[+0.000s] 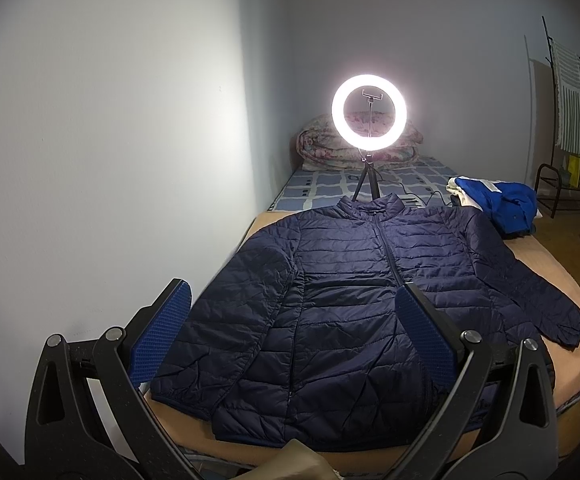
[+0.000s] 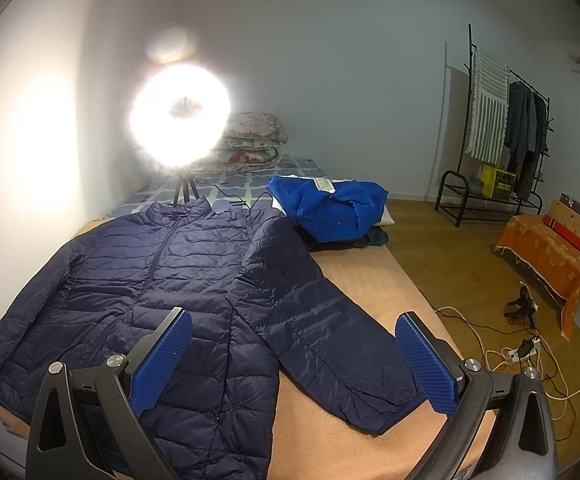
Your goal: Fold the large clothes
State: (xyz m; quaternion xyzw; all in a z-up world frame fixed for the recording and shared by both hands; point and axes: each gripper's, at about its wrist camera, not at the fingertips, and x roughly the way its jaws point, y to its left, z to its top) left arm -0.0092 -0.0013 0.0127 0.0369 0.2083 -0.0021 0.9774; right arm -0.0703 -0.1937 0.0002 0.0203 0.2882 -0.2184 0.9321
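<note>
Both tongs stand wide apart with nothing between them: the left tongs (image 1: 291, 330) hang above the lower front of the navy puffer jacket (image 1: 353, 292), and the right tongs (image 2: 293, 364) hang over its right sleeve (image 2: 325, 340) without touching the cloth, so far as the views allow. The jacket lies face up and zipped on the tan blanket (image 2: 369, 276) that covers the near part of the bed, collar away from the cameras, hem at the near edge, body smoothed flat. By the look of it, the folding proper has not begun: no sleeve is laid across the chest, no side is turned in, and the hem is not brought up, so only the spreading is done and every fold is left. The right sleeve angles outward toward the bed's edge, while the left sleeve (image 1: 230, 320) lies close along the body by the wall. Beyond the collar stands a lit ring light (image 1: 369, 111) on a small tripod, and its glare washes out much of that area in the right wrist view. A blue garment (image 2: 329, 208) sits on a pile of clothes behind the jacket's right shoulder; whether that pile is folded cannot be told. The nearest stretch of hem is hidden behind the tongs' arms, and the person holding them is out of view.
</note>
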